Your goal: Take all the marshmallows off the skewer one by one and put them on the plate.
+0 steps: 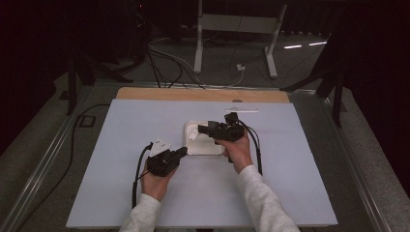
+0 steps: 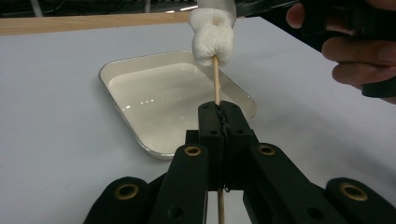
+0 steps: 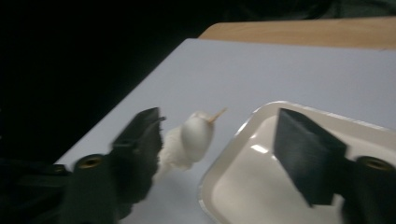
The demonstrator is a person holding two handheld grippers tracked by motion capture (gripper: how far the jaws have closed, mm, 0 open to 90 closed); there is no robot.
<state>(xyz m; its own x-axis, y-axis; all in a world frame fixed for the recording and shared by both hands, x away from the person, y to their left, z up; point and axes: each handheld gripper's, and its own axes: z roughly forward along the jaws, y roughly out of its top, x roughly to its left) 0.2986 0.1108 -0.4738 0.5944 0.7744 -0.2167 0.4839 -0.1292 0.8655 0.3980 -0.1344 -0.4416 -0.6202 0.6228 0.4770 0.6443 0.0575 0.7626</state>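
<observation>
Left tool (image 2: 219,119) clenched on skewer (image 2: 216,81) of marshmallows (image 2: 213,35) over tray (image 2: 140,140) edge, right tool (image 3: 219,154) released

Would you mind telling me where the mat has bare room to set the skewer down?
The mat lies bare left of the left gripper, right of the right gripper, and behind the tray. The middle is crowded: tray, both grippers, marshmallow skewer.

White tray (image 1: 205,151) mid-mat between both tongs, skewered marshmallows (image 2: 213,35) above its near rim, surrounding mat (image 1: 290,183) open
</observation>
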